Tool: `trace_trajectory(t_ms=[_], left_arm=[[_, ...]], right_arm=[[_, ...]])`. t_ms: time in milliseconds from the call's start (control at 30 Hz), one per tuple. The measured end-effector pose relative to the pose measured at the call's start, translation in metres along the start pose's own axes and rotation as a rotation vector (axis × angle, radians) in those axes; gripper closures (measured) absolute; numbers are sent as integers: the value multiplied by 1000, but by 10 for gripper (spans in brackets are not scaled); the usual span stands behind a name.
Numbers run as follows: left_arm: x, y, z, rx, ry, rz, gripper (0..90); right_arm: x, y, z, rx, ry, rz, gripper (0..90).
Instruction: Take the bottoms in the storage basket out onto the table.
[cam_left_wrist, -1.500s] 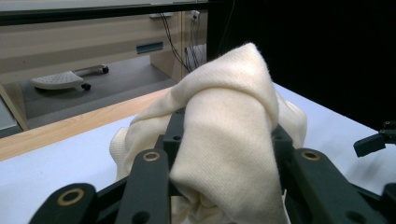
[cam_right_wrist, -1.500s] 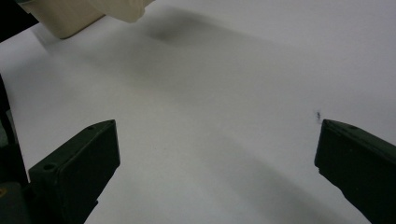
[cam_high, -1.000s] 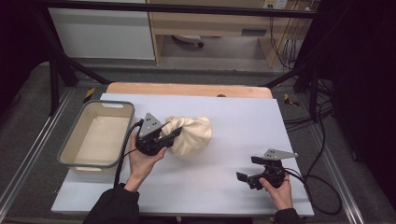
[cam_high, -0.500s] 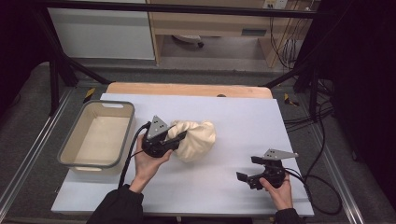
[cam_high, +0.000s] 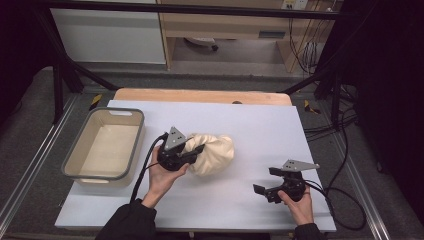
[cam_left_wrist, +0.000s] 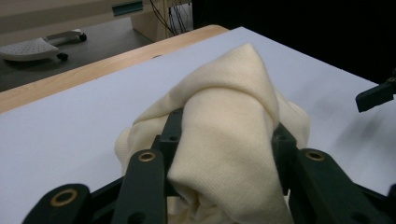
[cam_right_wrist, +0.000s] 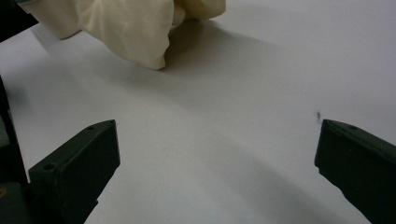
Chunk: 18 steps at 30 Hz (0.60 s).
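A crumpled cream cloth (cam_high: 216, 153) lies bunched on the white table top (cam_high: 260, 125), a little left of centre. My left gripper (cam_high: 196, 151) reaches into it from the left. In the left gripper view a thick fold of the cloth (cam_left_wrist: 224, 121) sits pinched between the two black jaws of the left gripper (cam_left_wrist: 226, 135); those jaws have just been easing apart slightly with the fold still between them. My right gripper (cam_high: 265, 180) rests near the front right, well apart from the cloth. The right gripper (cam_right_wrist: 217, 154) is open over bare table, with the cloth (cam_right_wrist: 126, 28) lying beyond it.
A grey-rimmed beige bin (cam_high: 80, 145) stands at the table's left side, with nothing in it. A wooden strip (cam_high: 200, 95) runs along the far edge. Cables trail off the right side (cam_high: 345, 200).
My left gripper and the cloth have shifted a little to the right, away from the bin. The right gripper has stayed where it was.
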<state>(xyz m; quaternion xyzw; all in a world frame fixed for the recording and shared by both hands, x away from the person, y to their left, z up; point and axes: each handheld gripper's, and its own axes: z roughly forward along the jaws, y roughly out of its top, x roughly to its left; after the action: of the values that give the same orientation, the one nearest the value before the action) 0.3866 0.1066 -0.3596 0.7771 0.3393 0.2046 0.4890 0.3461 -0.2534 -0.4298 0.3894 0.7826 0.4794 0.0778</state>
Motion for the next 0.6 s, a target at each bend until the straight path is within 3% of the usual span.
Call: trace_trajectory(t_ms=[267, 600], left_arm=[[-3, -2, 6, 30, -12, 8, 575], [-10, -6, 12, 86, -19, 53, 509]], right_arm=[[0, 0, 0, 0, -1, 0, 6], [0, 0, 0, 0, -1, 0, 6]])
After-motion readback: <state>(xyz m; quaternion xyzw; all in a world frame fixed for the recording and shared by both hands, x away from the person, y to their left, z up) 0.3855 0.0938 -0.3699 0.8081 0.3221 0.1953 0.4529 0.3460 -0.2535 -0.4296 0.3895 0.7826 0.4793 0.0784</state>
